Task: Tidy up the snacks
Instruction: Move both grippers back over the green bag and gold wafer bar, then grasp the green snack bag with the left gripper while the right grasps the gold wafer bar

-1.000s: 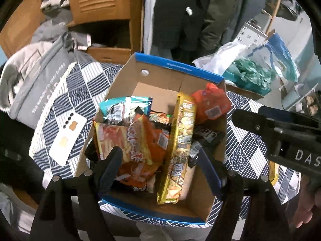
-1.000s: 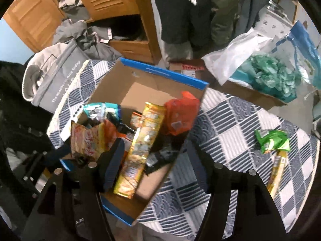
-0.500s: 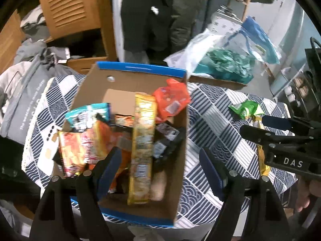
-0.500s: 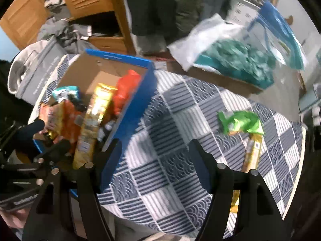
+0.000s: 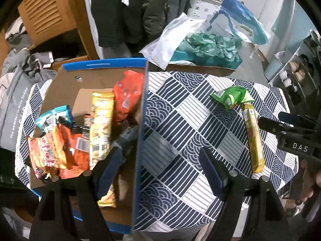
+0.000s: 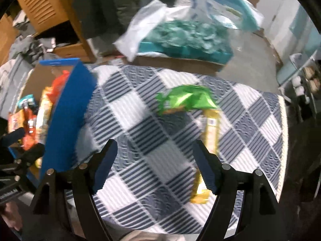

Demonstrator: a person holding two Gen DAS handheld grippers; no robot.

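Observation:
A blue-rimmed cardboard box (image 5: 143,108) on the left of the table holds several snack packs, among them a long yellow pack (image 5: 101,120) and an orange bag (image 5: 126,96). A green snack bag (image 5: 232,97) and a long yellow pack (image 5: 252,138) lie on the checked tablecloth to the right. My left gripper (image 5: 160,172) is open and empty, straddling the box's right wall. My right gripper (image 6: 155,166) is open and empty above the cloth, with the green bag (image 6: 186,99) and yellow pack (image 6: 209,136) ahead of it to the right. The box (image 6: 68,108) is at its left.
The round table wears a navy and white checked cloth (image 5: 180,108). Behind it stand a carton with teal plastic bags (image 5: 208,48), hanging dark coats (image 5: 118,10), a wooden cabinet (image 5: 50,16) and a grey bag (image 5: 14,98) at the left.
Both grippers have swung right, away from over the box toward the open cloth. The green bag and yellow pack now lie nearer the middle of both views. Both stay open.

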